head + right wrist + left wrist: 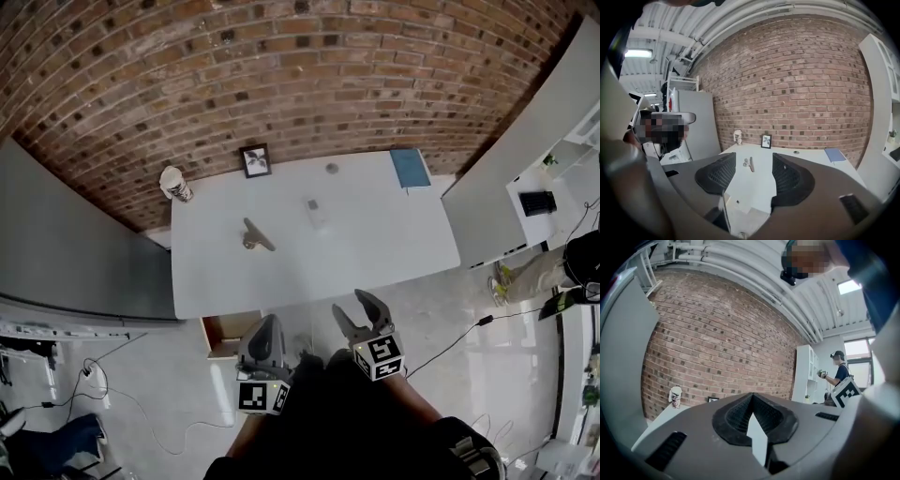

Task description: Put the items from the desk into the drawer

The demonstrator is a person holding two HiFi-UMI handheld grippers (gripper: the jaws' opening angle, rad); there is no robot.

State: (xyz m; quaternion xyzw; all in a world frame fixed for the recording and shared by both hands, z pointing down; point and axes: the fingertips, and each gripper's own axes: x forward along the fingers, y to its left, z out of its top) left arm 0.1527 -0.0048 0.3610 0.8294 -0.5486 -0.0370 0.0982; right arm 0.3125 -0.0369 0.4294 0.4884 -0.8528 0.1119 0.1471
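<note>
The left gripper (752,398) has its ribbed black pads pressed together with nothing in them. The right gripper (750,169) stands spread, only the desktop showing in its gap. Both hang side by side, apart from the front edge of the white rectangular desk (403,246). Just ahead of the left gripper, under the desk's front left corner, an open drawer with a pale wood interior (228,335) juts out over the floor. On the desktop a small tan-and-grey scissors-like tool (255,236) lies left of centre and a small pale grey block (317,214) near the middle. A black picture frame (255,160) stands at the back edge, a blue notebook (410,168) lies in the back right corner, and a patterned paper cup (174,183) stands at the back left. The back edge meets a red brick wall (309,75). A grey panel (66,244) flanks the desk's left, a white cabinet (525,150) its right, and a black cable (450,342) crosses the pale floor at right.
</note>
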